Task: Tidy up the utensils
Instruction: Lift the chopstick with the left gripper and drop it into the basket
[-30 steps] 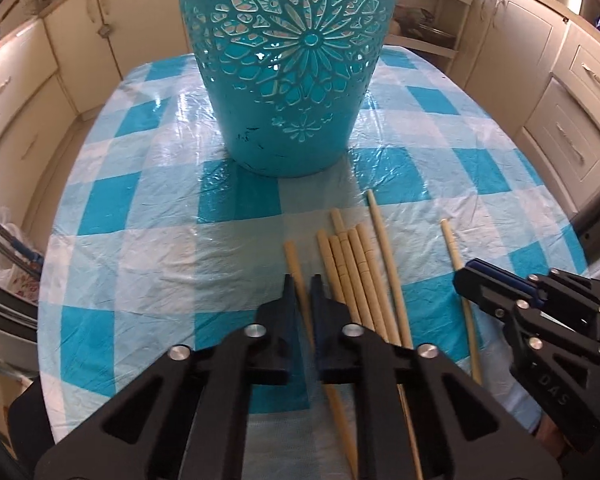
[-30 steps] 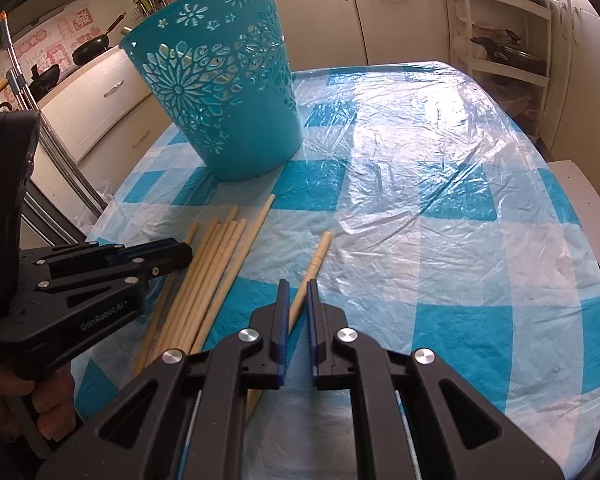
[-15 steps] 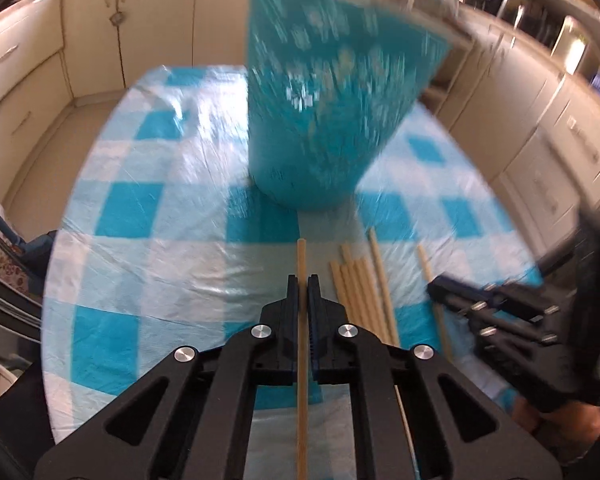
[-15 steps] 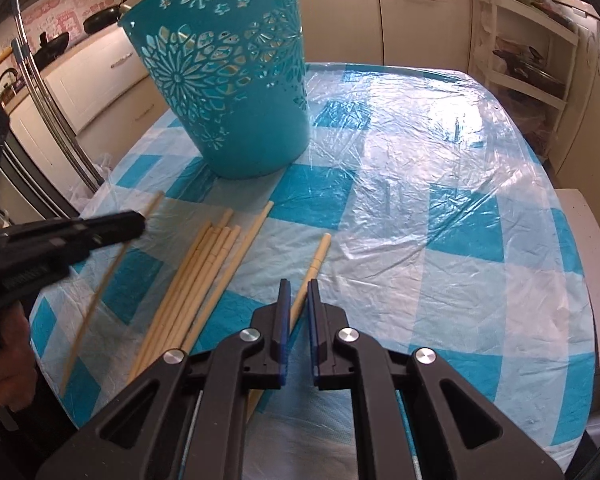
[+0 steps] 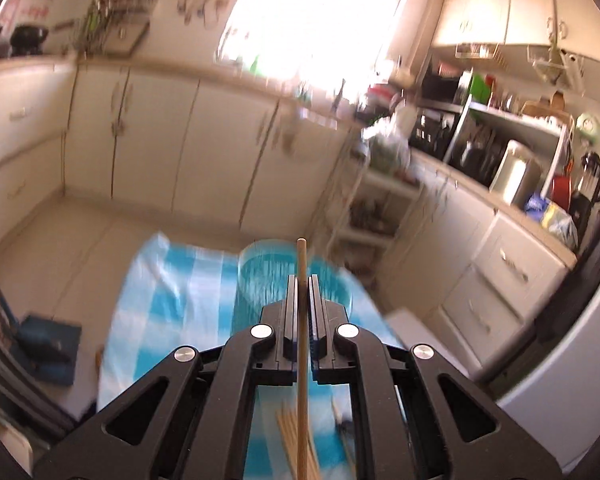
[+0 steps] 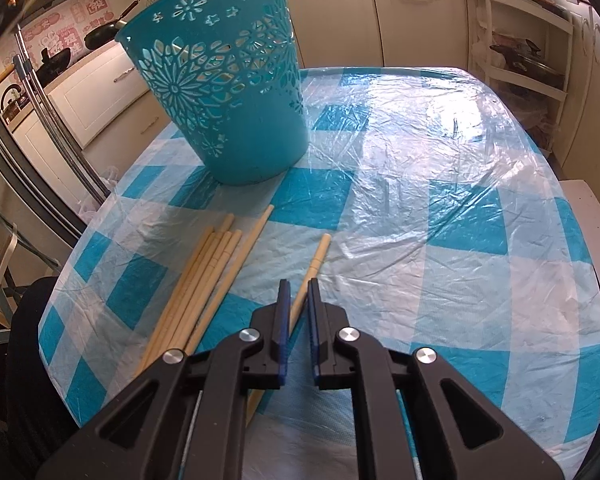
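Between the left gripper's (image 5: 300, 292) pads a single chopstick (image 5: 301, 320) is pinched, running straight along the fingers with its tip poking out past them, so it can be aimed end-first. Below and beyond that tip sits the teal basket (image 5: 260, 280), blurred in the left wrist view but roughly in line with the stick; my guess is the stick is held lengthwise and high so it can drop cleanly through the basket's open top rather than snag on the cut-out wall. Down on the checked tablecloth (image 6: 440, 260) the rest wait: a bundle of chopsticks (image 6: 204, 276) lying side by side, pointing toward the basket (image 6: 228, 92), and one stray chopstick (image 6: 314, 264) just to their right. The right gripper (image 6: 298, 300) hovers low over that stray one, its jaws drawn nearly together with only a narrow gap; the stick shows through the gap, yet I cannot tell whether the pads actually press on it or merely sit above it. I would judge the sorting barely begun, since no chopstick shows through the basket's cut-outs. A clear plastic sheet covers the cloth, slick enough to let a stick skid when nudged.
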`<action>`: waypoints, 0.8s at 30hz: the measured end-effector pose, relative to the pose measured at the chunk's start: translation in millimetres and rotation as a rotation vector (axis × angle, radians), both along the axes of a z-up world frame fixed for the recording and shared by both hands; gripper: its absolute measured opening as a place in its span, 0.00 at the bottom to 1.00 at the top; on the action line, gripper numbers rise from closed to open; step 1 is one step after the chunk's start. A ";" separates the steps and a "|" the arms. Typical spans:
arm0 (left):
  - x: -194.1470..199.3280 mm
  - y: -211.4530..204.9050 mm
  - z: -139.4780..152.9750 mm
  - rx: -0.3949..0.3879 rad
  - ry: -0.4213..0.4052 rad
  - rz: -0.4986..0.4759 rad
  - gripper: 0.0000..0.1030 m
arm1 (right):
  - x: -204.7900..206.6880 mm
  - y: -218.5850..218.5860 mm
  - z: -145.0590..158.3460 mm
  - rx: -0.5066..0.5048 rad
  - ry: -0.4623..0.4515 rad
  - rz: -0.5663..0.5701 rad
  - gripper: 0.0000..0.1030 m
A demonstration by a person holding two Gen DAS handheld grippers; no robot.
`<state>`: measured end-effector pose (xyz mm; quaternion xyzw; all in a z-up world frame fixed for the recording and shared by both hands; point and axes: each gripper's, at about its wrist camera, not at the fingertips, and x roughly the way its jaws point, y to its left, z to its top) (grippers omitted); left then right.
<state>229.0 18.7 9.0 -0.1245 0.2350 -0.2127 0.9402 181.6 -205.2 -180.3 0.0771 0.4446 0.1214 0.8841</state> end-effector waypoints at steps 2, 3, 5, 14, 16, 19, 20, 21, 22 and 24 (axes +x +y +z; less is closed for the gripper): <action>11.6 -5.3 16.1 -0.025 -0.049 0.025 0.04 | 0.2 -0.7 0.0 0.004 0.000 0.000 0.09; 18.2 -7.5 21.8 -0.032 -0.071 0.039 0.05 | 0.3 -0.8 -0.1 0.005 0.000 -0.001 0.09; 35.5 -14.0 32.1 -0.058 -0.111 0.068 0.04 | 0.1 -1.6 -0.3 0.010 0.000 -0.001 0.09; 93.8 -45.7 41.9 -0.034 -0.219 0.183 0.05 | 0.5 -3.9 -0.8 0.030 0.000 -0.002 0.10; 105.0 -50.9 37.1 -0.028 -0.221 0.200 0.05 | 0.8 -5.1 -1.1 0.041 0.002 -0.002 0.10; 119.0 -58.2 26.9 -0.013 -0.213 0.210 0.05 | 1.2 -6.7 -1.6 0.059 0.006 -0.004 0.10; 122.1 -60.4 22.6 -0.004 -0.211 0.211 0.05 | 1.4 -7.3 -1.8 0.064 0.007 -0.004 0.10; 123.9 -61.9 18.9 0.004 -0.211 0.214 0.05 | 1.4 -7.4 -1.9 0.067 0.007 -0.004 0.10; 124.7 -62.5 14.3 0.013 -0.210 0.214 0.05 | 1.5 -7.9 -1.9 0.072 0.008 -0.005 0.10; 123.9 -63.6 5.1 0.032 -0.206 0.215 0.05 | 1.9 -7.9 -1.8 0.074 0.009 -0.005 0.10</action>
